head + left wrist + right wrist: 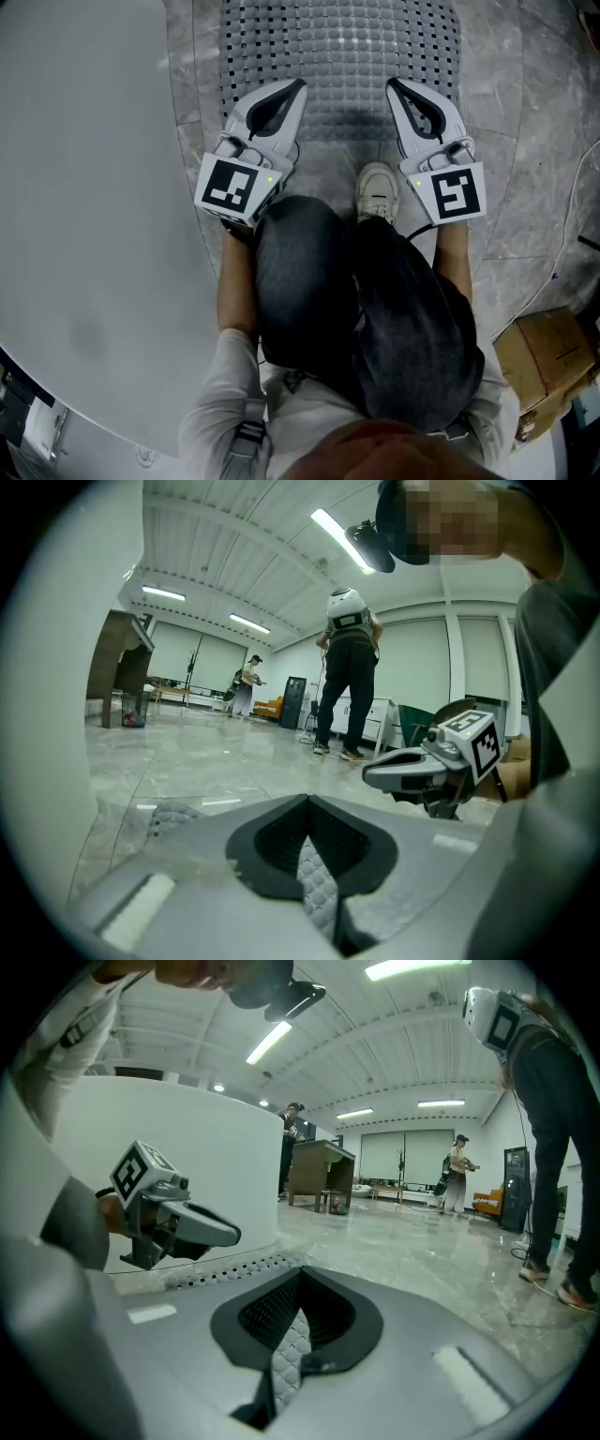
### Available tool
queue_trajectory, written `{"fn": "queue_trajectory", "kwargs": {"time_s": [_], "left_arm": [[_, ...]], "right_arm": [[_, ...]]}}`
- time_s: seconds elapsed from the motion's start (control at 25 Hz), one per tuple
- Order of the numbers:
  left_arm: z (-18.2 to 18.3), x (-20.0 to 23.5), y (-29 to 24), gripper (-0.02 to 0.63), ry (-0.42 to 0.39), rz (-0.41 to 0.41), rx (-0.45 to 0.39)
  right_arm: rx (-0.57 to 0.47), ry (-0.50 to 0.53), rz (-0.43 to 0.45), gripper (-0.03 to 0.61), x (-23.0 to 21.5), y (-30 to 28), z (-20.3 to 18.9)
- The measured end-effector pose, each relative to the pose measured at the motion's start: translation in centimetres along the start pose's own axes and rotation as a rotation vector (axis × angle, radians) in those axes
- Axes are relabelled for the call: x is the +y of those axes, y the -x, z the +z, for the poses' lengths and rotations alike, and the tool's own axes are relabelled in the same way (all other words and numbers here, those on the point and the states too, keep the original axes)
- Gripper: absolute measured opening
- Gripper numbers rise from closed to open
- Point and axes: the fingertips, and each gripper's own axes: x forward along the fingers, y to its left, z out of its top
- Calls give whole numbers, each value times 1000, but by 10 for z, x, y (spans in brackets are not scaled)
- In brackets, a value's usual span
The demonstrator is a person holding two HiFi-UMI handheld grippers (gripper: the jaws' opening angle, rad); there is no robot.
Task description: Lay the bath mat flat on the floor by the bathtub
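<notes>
Past the person's knees [366, 300], the left gripper [296, 88] and right gripper [395, 87] each have jaws clamped on the near edge of the bath mat [342, 52].

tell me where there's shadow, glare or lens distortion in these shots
Head view: even light, with a soft dark shadow on the near edge of the bath mat; the bathtub reads as flat, featureless white. Left gripper view: fisheye with black corners, a blown-out ceiling strip light and a sheen on the marble floor. Right gripper view: the same curved distortion, which bows the bathtub wall.
</notes>
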Motion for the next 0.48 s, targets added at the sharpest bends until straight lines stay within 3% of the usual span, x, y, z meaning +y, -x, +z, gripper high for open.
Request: {"fn": "queue_trajectory", "kwargs": {"time_s": [0.48], "left_arm": [[-3,2,2,2,14,14,-3]], "right_arm": [[6,-16,-7,0,-1,0,-5]]}}
